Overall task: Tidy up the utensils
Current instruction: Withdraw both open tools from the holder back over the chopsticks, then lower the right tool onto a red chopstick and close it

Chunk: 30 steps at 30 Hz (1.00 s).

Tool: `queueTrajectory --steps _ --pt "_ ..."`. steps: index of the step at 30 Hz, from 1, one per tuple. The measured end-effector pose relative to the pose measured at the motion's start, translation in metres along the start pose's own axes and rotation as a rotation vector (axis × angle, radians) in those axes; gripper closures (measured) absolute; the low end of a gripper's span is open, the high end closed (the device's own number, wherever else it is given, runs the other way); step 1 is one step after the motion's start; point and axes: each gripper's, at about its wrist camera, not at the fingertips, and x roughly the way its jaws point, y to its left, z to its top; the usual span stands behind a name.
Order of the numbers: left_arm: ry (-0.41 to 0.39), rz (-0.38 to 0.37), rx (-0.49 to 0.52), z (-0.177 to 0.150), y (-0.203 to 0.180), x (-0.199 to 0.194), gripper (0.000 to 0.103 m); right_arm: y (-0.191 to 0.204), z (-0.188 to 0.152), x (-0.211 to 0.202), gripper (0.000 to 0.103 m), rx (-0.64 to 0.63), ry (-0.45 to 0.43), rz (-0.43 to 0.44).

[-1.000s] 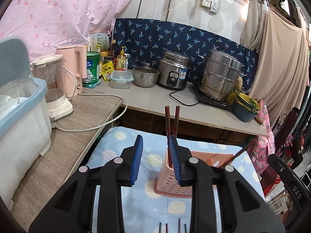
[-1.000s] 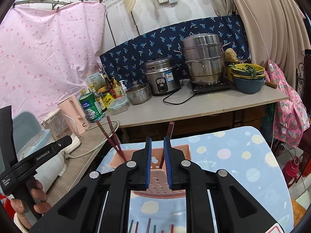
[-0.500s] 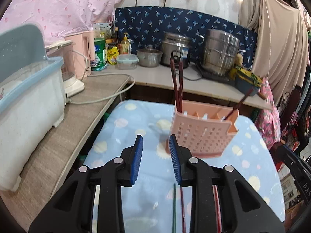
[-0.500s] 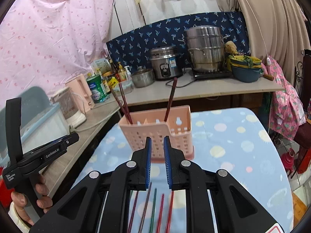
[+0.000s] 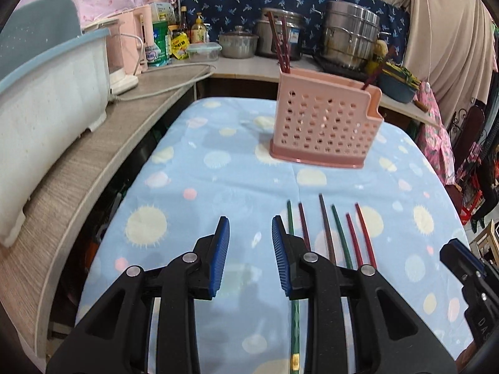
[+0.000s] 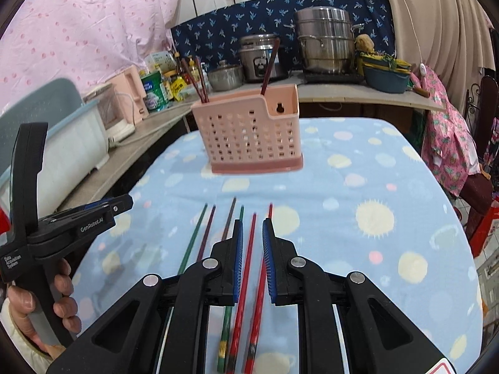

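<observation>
Six loose chopsticks point(image 5: 330, 233) lie side by side on the spotted blue cloth of the bench point(image 5: 199, 193), low and centre in both views, their tips pointing toward the pink perforated utensil holder point(image 6: 249, 134) that stands well beyond them in the middle of the frame. That fanned, parallel layout probably serves to let each stick be picked up singly. The holder already carries a pair of dark red chopsticks point(image 6: 195, 78) in its left compartment and a single one point(image 6: 269, 65) toward its right, so the sorting looks partly done.

The left hand-held gripper point(image 5: 249, 243) hangs over bare cloth just left of the green chopstick point(image 5: 290, 218), jaws moderately apart and empty. The right hand-held gripper point(image 6: 251, 246) has its jaws set narrow, with a red chopstick point(image 6: 249, 249) showing in the gap between them; the blue pads do not appear to press on it, so it seems lined up for a grasp, not yet holding.
</observation>
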Motion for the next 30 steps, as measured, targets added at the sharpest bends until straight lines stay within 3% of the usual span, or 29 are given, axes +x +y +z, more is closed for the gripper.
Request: queueTrajectory --steps 12,30 --pt "0.095 -0.014 0.012 -0.056 -0.005 0.004 0.076 -0.002 -0.064 0.012 0.088 0.024 0.114 -0.001" --pt "0.166 -0.028 0.033 -0.092 -0.012 0.008 0.075 -0.003 -0.097 0.023 0.089 0.043 0.175 0.002"
